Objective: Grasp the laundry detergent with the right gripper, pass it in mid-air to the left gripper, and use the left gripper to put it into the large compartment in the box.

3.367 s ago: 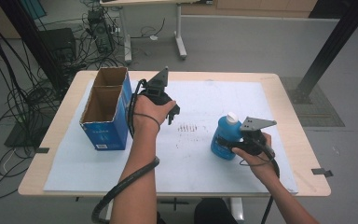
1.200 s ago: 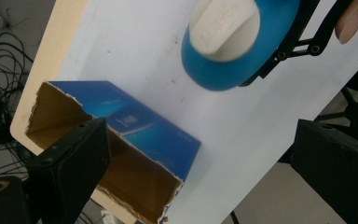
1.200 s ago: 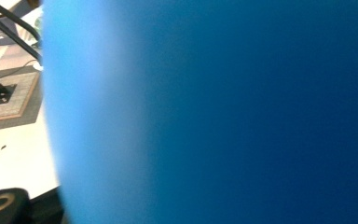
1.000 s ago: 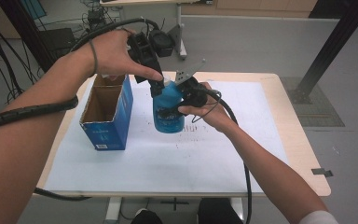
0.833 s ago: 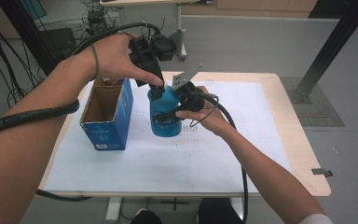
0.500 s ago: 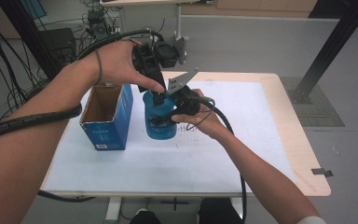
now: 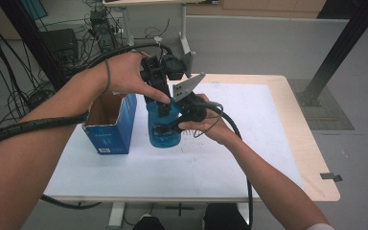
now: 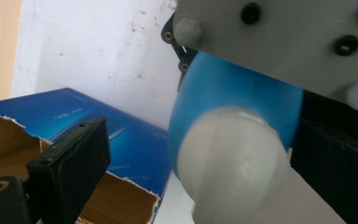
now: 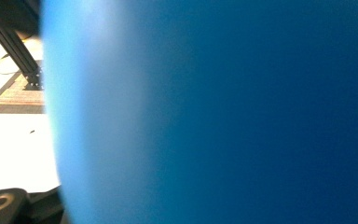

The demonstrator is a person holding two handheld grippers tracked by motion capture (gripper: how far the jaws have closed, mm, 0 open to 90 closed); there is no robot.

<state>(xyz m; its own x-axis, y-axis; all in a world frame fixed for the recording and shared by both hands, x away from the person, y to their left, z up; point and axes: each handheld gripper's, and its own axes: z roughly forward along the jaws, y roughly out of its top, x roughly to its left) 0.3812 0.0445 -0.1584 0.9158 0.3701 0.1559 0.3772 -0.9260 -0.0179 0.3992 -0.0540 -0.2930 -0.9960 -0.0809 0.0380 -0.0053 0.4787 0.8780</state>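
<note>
A blue bottle with a white cap stands upright above the white sheet, just right of the box. My right gripper is shut on its body from the right, under its grey plate. In the right gripper view the bottle's blue wall presses close to the lens. My left gripper comes down from above with the cap between its open jaws. One black finger stands well off the cap's left side. The other jaw lies close at the right.
An open blue cardboard box stands at the left of the white sheet on the wooden table. Its torn brown flap sits just beside the left jaw. Cables trail from both grippers, and a black post stands at the back right.
The bottle, first on the table's right side, is now held up beside the box. In the last second both hands shifted slightly left and the left gripper sank over the cap.
</note>
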